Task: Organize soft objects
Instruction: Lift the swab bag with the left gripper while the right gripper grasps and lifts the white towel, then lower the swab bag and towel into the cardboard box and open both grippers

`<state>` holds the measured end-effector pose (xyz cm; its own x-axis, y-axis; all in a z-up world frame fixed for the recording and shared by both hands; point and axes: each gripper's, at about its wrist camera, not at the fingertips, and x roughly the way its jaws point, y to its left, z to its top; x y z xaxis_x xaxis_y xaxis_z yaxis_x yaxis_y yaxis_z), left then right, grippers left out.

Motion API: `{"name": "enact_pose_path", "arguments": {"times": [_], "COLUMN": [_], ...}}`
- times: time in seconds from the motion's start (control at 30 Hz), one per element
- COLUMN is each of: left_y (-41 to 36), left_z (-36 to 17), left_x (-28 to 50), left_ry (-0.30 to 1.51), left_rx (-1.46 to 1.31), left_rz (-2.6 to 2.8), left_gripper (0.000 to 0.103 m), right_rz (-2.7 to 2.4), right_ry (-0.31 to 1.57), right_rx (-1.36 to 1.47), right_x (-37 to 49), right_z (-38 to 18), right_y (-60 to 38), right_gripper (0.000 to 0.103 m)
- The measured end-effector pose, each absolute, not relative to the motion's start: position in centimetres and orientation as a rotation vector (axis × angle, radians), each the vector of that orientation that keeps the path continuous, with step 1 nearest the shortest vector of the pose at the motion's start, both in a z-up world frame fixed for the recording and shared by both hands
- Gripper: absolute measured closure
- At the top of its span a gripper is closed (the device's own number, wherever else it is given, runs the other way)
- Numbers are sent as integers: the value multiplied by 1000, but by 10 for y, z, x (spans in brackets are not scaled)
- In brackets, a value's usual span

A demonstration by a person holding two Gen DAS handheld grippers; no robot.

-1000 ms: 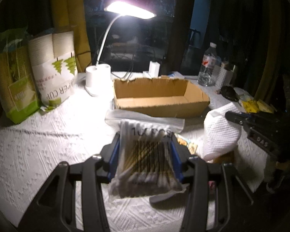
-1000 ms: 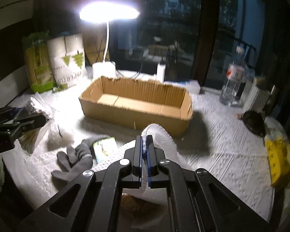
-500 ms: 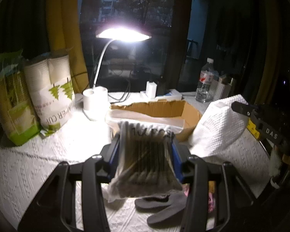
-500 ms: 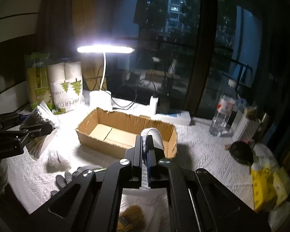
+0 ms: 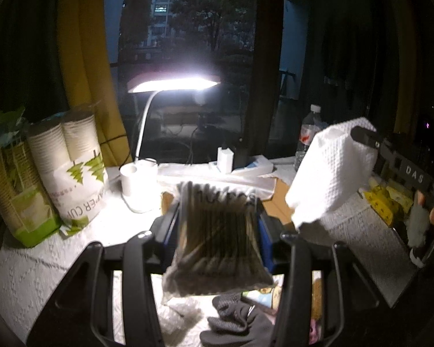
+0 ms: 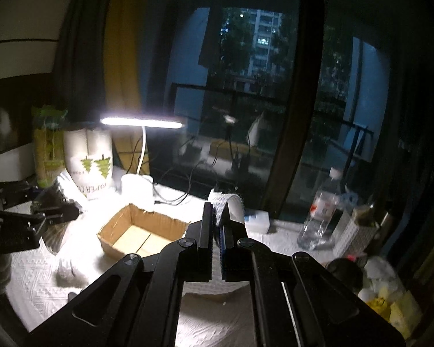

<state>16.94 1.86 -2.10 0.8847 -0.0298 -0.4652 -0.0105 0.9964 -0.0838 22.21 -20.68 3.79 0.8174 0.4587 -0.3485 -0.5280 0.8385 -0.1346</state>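
My left gripper [image 5: 217, 219] is shut on a clear bag of cotton swabs [image 5: 217, 240], held in the air above the white-covered table [image 5: 43, 266]. My right gripper [image 6: 216, 219] is shut on a fold of white waffle cloth [image 6: 235, 206], which hangs from it at the right of the left wrist view [image 5: 332, 170]. An open cardboard box [image 6: 136, 231] lies on the table below and beyond both grippers, mostly hidden behind the swab bag in the left wrist view. The left gripper [image 6: 43, 211] also shows at the left edge of the right wrist view.
A lit desk lamp [image 5: 173, 82] stands behind the box. Packs of paper cups [image 5: 72, 167] stand at the far left. A water bottle [image 6: 321, 211] and yellow packets [image 5: 382, 199] are at the right. A grey glove [image 5: 240, 321] lies under the left gripper.
Both grippers have risen with their loads. The box and table have dropped lower in both views, and the white cloth now hangs clear of the table.
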Motion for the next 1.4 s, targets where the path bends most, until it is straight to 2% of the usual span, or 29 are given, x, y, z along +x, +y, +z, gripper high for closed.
{"name": "enact_pose_path", "arguments": {"times": [0.43, 1.4], "left_y": [1, -36], "left_z": [-27, -111], "left_x": [214, 313], "left_ry": [495, 728], "left_rx": [-72, -90], "left_rz": [-36, -75], "left_gripper": [56, 54], "right_rz": [555, 643], "right_ry": [297, 652], "right_rx": [-185, -135], "right_x": [258, 340], "right_z": [35, -93], "right_y": [-208, -187], "right_gripper": [99, 99]}}
